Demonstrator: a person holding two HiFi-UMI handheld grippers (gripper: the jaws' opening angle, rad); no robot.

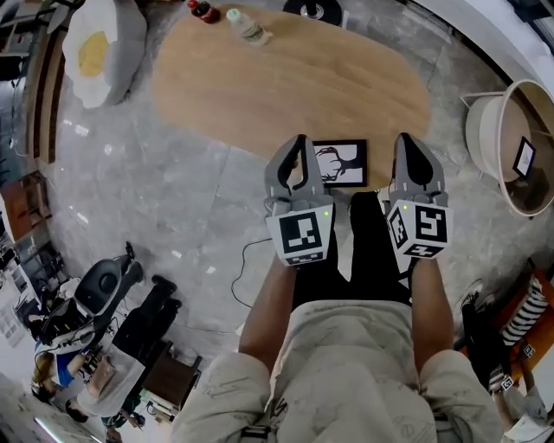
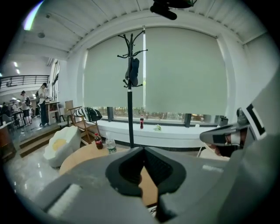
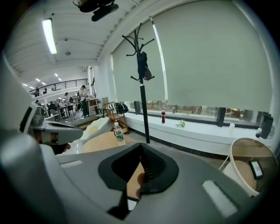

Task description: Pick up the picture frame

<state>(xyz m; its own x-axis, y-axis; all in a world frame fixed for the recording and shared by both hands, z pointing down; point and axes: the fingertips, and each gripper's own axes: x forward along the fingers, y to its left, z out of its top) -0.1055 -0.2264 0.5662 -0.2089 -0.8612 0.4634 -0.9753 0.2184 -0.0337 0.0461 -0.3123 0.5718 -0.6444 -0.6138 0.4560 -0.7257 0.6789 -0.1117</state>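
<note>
I see the frame, black-edged with a black deer on white, flat on the counter's near edge, mid-picture, between my left gripper and right gripper, both pressed together, empty.

One picture frame, one tabletop, two bottles at its far edge, cola bottle, clear bottle, two grippers, left gripper, right gripper
</note>
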